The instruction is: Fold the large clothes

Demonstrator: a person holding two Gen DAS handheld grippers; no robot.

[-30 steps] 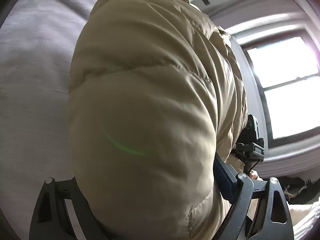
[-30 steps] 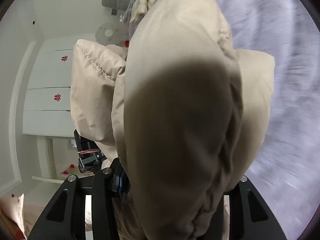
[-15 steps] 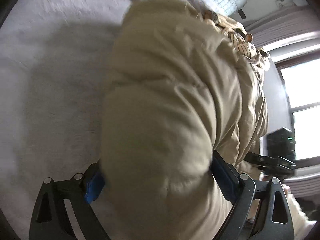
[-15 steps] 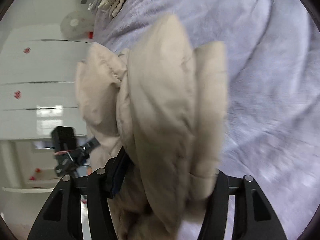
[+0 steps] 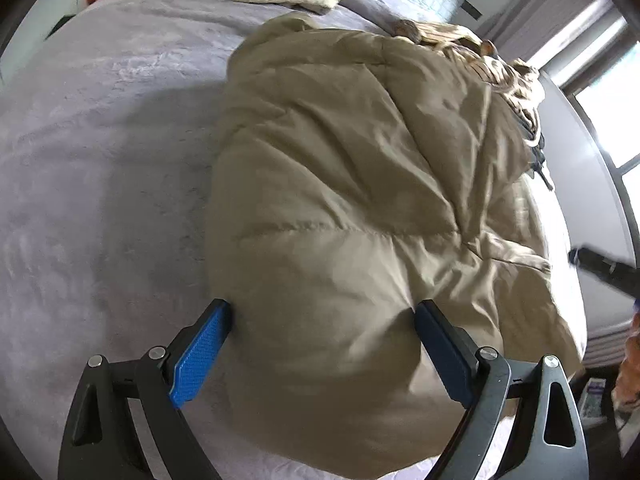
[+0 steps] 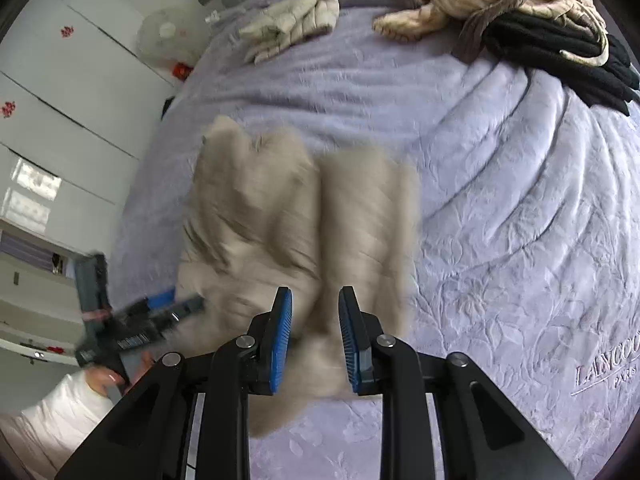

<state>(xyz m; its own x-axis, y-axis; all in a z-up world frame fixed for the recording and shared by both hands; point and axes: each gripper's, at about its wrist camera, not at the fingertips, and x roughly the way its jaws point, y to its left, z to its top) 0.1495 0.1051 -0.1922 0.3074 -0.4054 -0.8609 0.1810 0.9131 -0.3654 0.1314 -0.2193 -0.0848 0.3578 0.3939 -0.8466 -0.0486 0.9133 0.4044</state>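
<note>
A tan puffer jacket (image 5: 360, 184) lies bunched on the lilac bedspread (image 5: 100, 160). My left gripper (image 5: 322, 316) is wide open, its blue pads on either side of the jacket's near edge. In the right wrist view the jacket (image 6: 304, 216) is motion-blurred on the bed. My right gripper (image 6: 315, 300) holds a fold of it between narrowly spaced blue pads. The left gripper (image 6: 132, 320) shows blurred at the left of that view.
A folded cream jacket (image 6: 292, 20) lies at the far side of the bed. A pile of beige and black clothes (image 6: 520, 12) sits at the far right. White wardrobe doors (image 6: 48, 92) stand left. A window (image 5: 612, 128) is at the right.
The jacket was held up close to both cameras; it has dropped onto the bed. My left gripper's jaws have opened wide. Both grippers have pulled back from the jacket.
</note>
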